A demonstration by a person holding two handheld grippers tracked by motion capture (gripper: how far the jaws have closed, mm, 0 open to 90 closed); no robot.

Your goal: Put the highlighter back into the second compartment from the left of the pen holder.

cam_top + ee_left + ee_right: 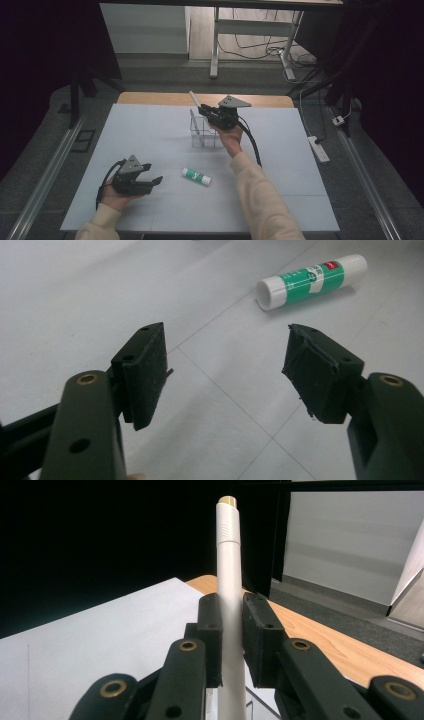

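My right claw [231, 640] clamps the white pen [229, 580] upright, over the clear holder [204, 131], to drop it in. My left claw [225, 370] gapes, empty, near the glue stick [311, 281].

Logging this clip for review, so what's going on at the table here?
A person works at a white-covered table with a hand-held gripper in each hand. The right hand-held gripper is shut on a white pen and holds it over a clear holder at the far middle of the table; another pen-like stick seems to lean in that holder already. The left hand-held gripper is open and holds nothing, near the table's front left. A green-and-white glue stick lies on its side just beyond its jaws, untouched.
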